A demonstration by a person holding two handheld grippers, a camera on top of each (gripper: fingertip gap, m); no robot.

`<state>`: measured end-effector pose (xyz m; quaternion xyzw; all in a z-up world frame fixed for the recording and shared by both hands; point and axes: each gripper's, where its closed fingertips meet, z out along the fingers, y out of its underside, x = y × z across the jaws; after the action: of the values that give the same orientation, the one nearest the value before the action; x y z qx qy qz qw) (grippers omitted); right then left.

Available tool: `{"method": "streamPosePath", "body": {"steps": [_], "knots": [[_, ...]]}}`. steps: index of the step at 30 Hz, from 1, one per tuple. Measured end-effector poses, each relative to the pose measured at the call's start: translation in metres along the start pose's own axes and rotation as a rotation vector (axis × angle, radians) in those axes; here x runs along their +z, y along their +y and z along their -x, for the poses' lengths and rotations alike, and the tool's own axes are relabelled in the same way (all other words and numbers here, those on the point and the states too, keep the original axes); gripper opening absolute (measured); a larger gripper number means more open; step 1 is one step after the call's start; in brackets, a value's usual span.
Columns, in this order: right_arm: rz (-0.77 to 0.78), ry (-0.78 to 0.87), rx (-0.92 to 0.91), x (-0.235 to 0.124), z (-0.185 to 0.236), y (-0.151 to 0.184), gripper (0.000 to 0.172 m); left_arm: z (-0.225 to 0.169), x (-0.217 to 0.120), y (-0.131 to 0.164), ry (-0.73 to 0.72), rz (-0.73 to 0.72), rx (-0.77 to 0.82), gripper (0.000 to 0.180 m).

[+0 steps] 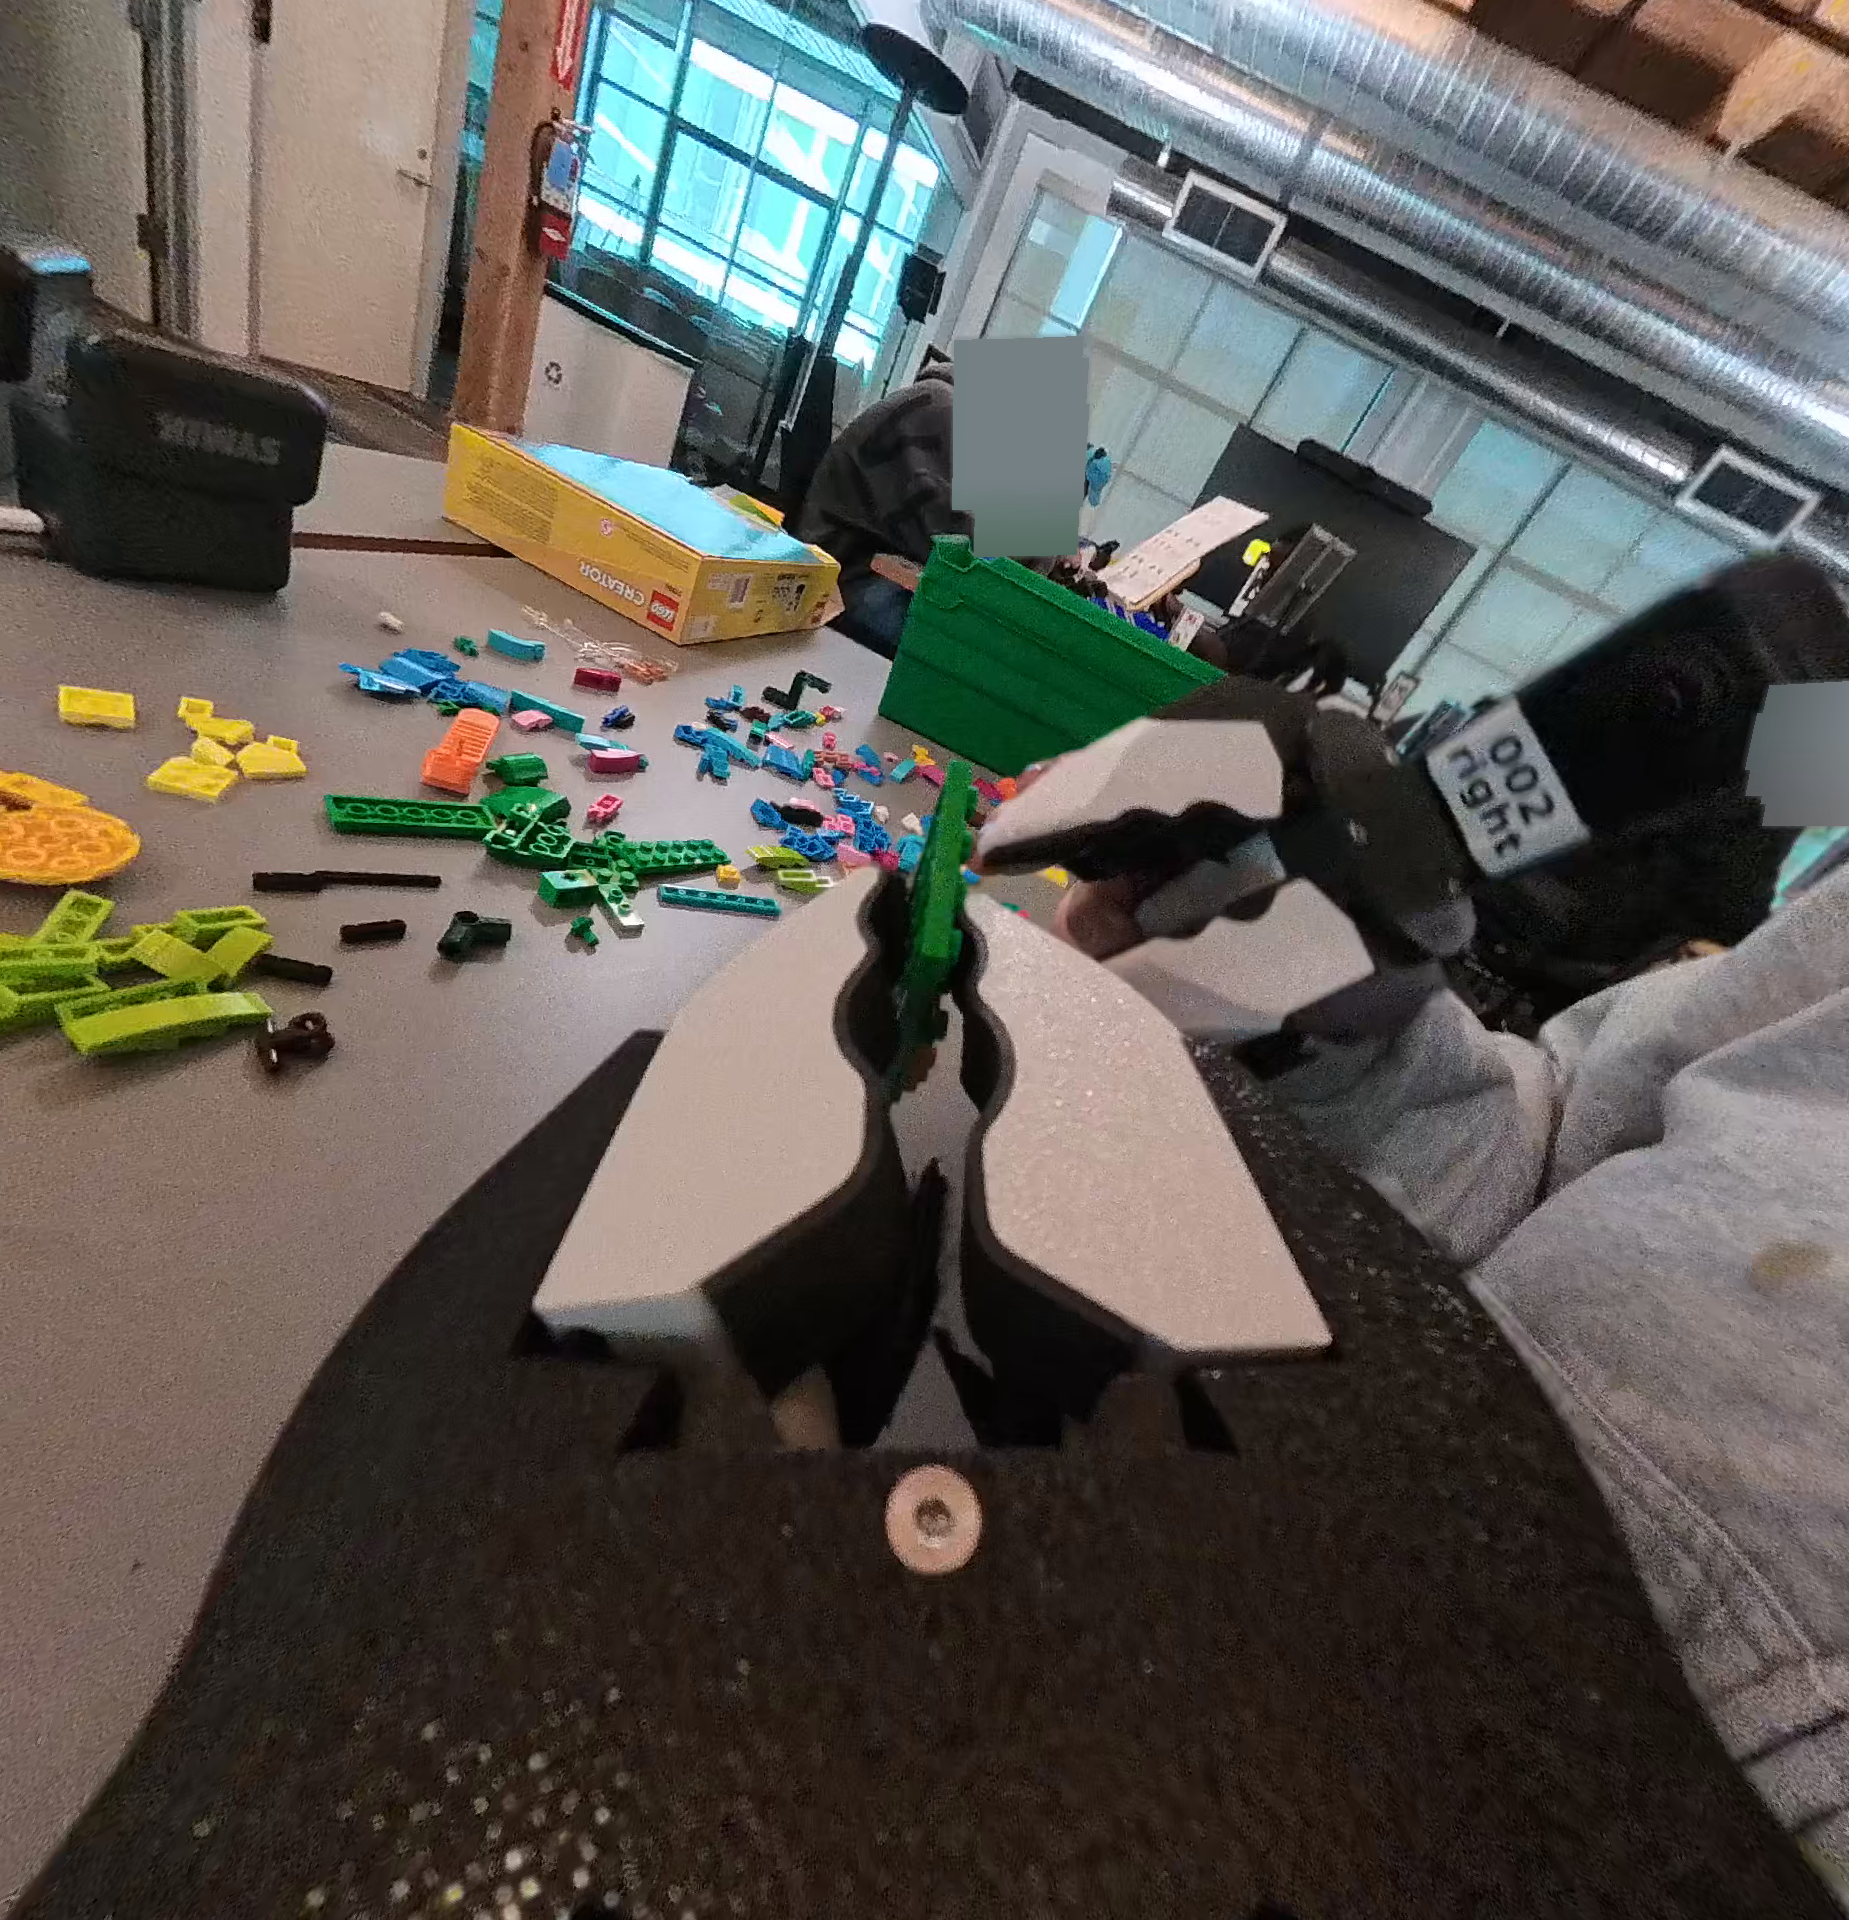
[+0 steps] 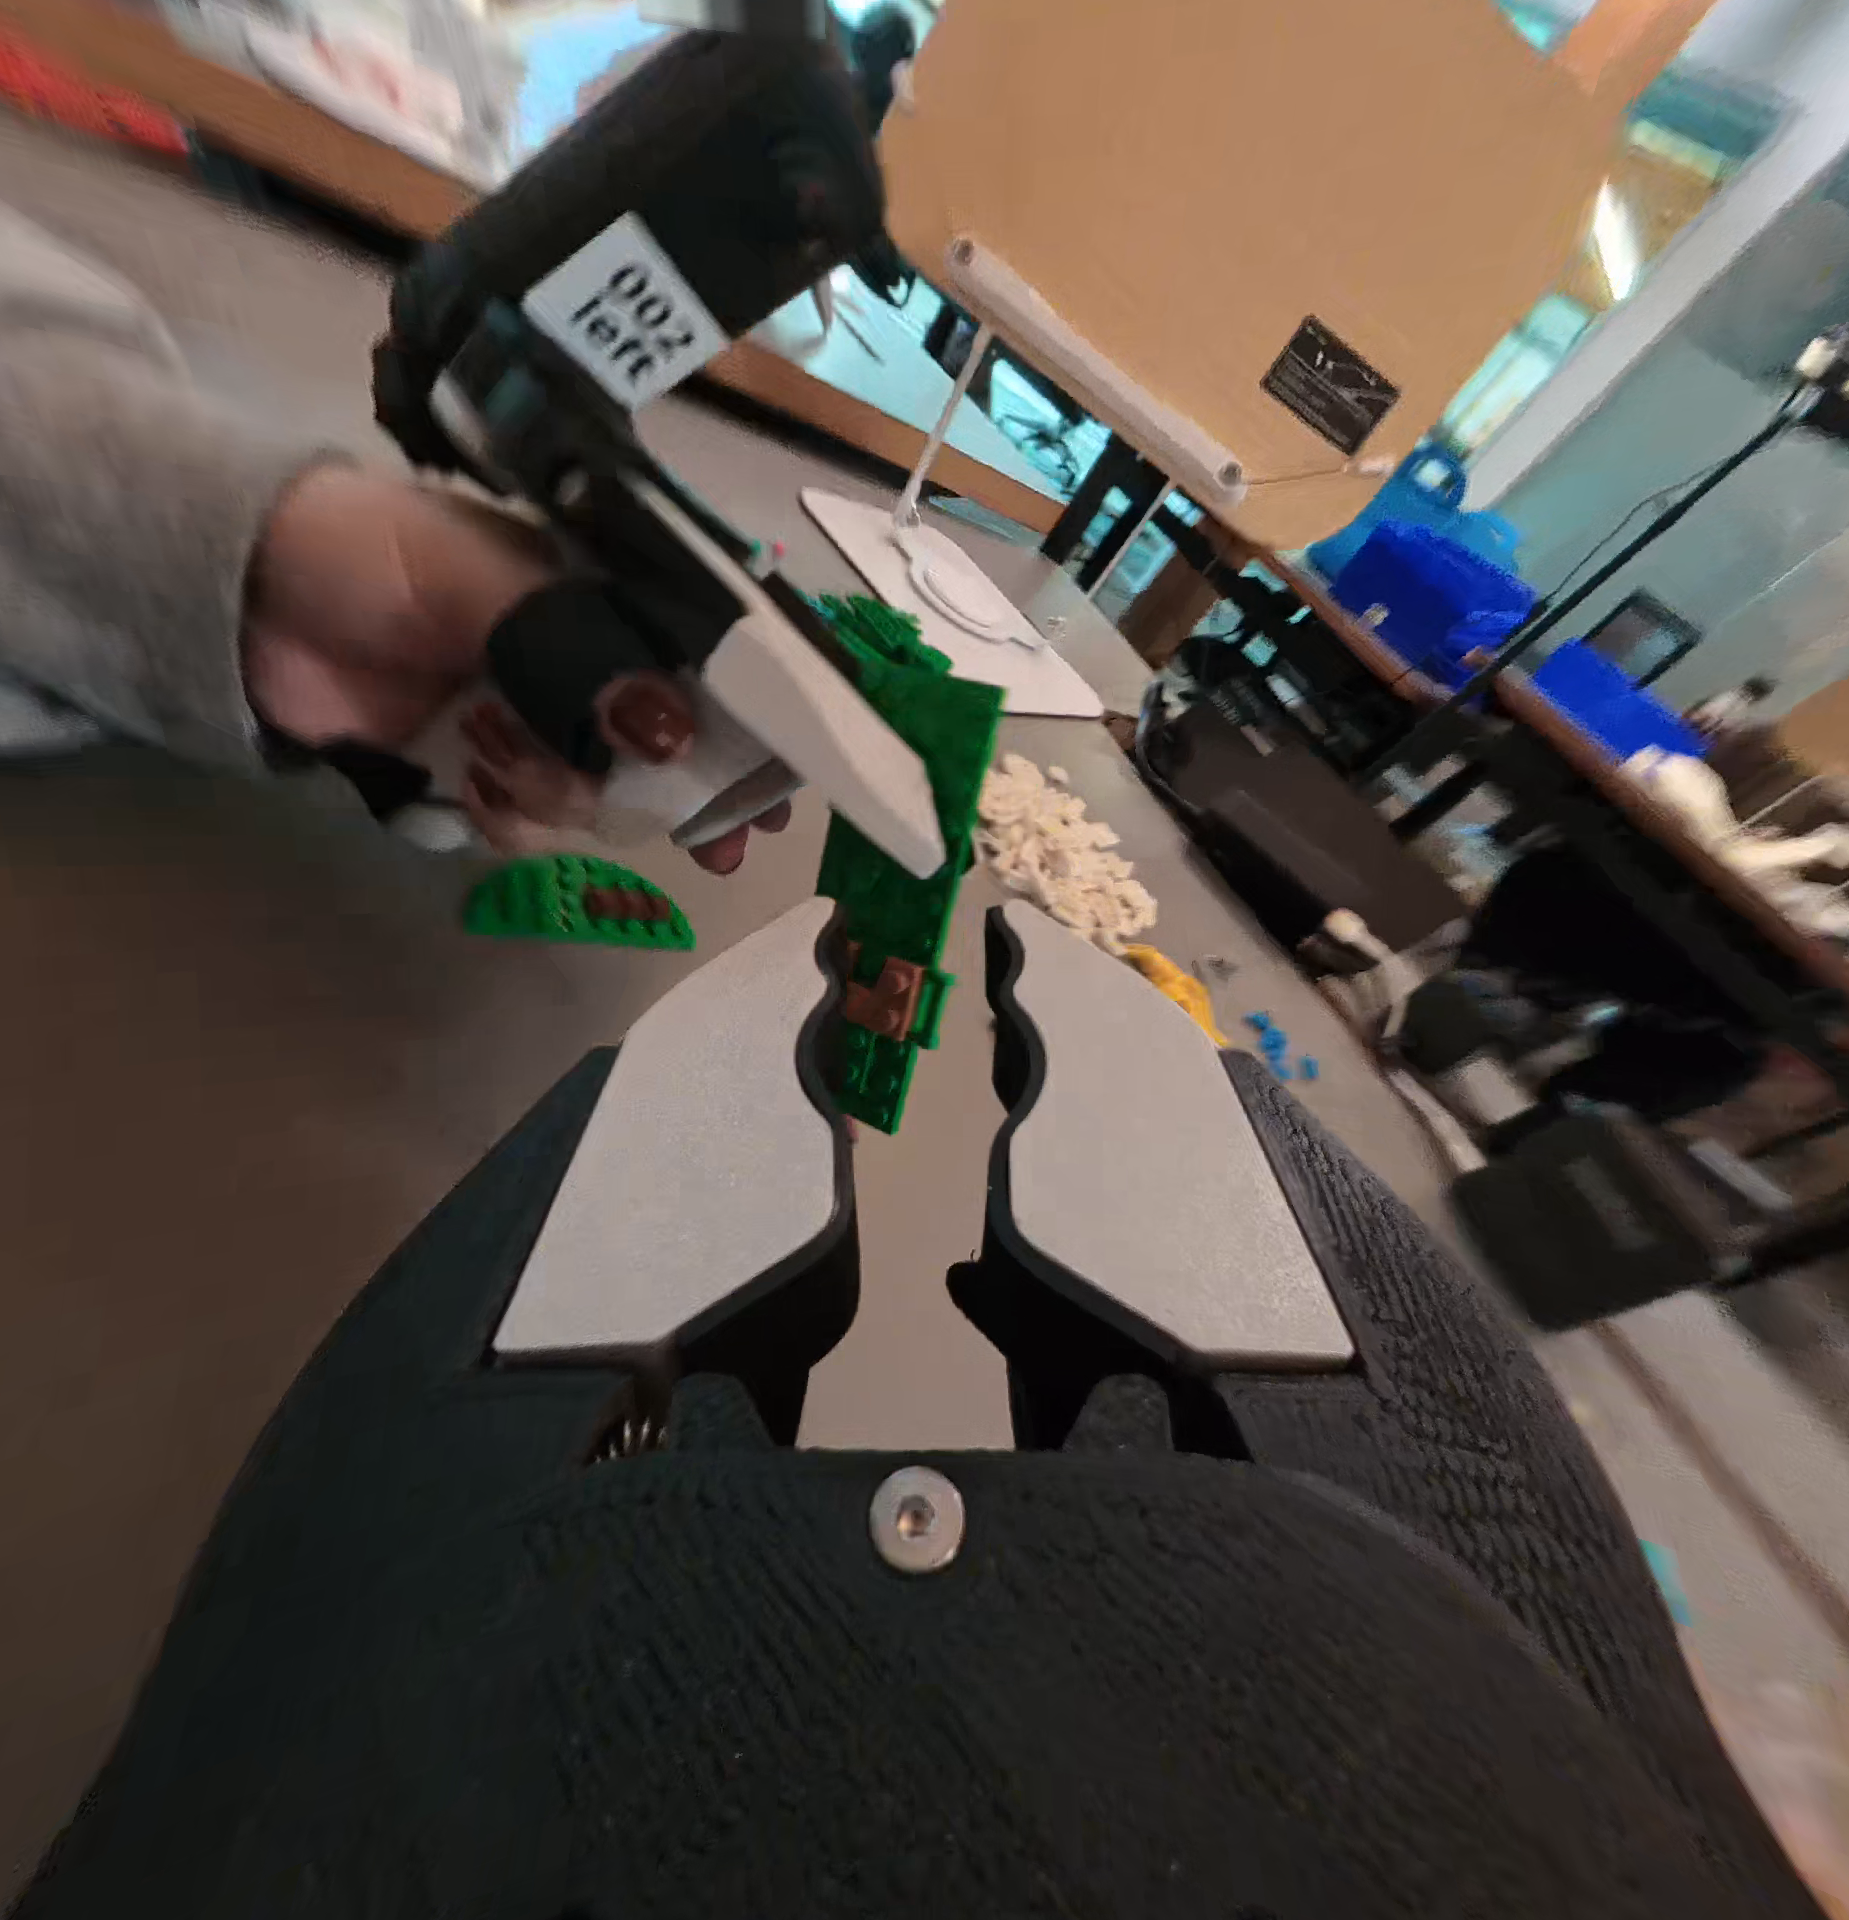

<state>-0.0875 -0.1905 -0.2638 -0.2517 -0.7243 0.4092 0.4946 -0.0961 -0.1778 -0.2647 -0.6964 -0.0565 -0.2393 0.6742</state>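
- Grey table (image 1: 224, 1195) in a workshop with glazed walls; loose bricks are scattered across it.
- Far left: lime pieces (image 1: 120, 977) and yellow pieces (image 1: 224, 753); mid-table, a flat green brick assembly (image 1: 546, 831).
- Centre: left gripper (image 1: 925, 914) is pinched on a green plate build (image 1: 935, 904), held edge-on above the table.
- Right: right gripper (image 2: 909, 930) is seen spread; the build's lower end lies against one pad, a gap showing at the other.
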Motion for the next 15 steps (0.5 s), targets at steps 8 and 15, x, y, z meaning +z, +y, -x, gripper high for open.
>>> {"method": "streamPosePath", "body": {"steps": [8,15], "knots": [[0.126,-0.210,0.316,-0.001,0.005,0.021,0.028,-0.020,-0.001,0.003,0.079,0.020,0.131,0.007],[0.134,-0.139,0.184,0.003,0.008,0.021,0.012,-0.016,0.000,0.000,0.049,0.008,0.114,0.007]]}}
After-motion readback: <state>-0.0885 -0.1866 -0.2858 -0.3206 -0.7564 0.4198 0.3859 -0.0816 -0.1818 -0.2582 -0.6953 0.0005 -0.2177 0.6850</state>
